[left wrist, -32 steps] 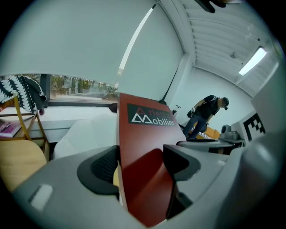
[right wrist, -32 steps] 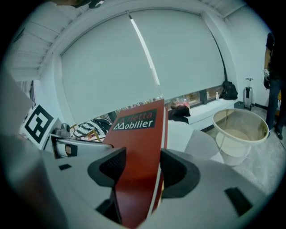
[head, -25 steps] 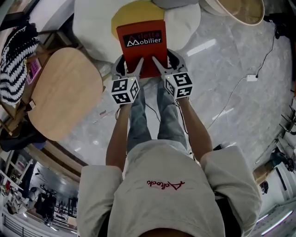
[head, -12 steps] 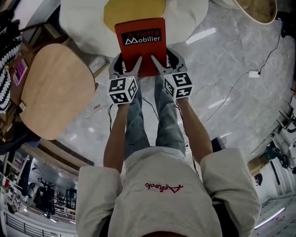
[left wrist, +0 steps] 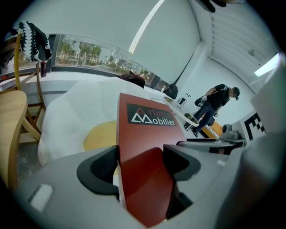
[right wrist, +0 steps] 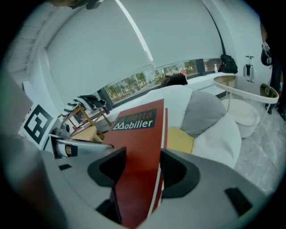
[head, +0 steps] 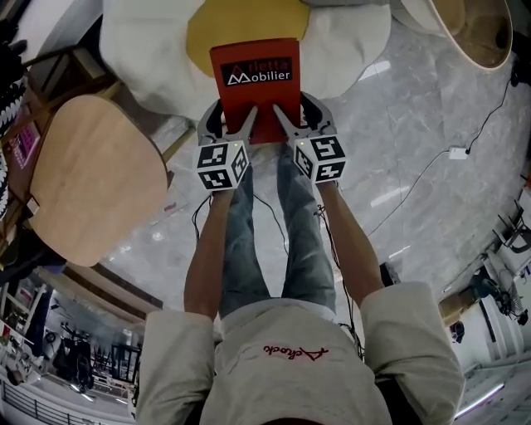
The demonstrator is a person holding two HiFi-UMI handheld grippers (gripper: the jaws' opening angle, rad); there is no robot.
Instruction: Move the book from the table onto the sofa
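The red book [head: 253, 79] is in the upper middle of the head view, cover up, with a black label near its far edge. It is held off the table by its near edge. Its far end lies over the yellow cushion [head: 241, 21] on the white sofa [head: 149, 50] along the top of the frame.

The left gripper [head: 231, 123] clamps the book's near left corner. In the left gripper view both jaws press against the red cover and spine. The right gripper [head: 297, 118] is closed on the near right corner the same way. Its own view shows the book's page edge wedged between the jaws. The two grippers sit side by side, just below the book in the frame.

The wooden table [head: 95, 178] fills the left of the head view, apart from the book. A grey cushion [right wrist: 203, 112] leans on the sofa right of centre in the right gripper view. A round side table [head: 465, 25] sits at the upper right, and a cable [head: 423, 166] trails across the marble floor [head: 398, 100] at right.
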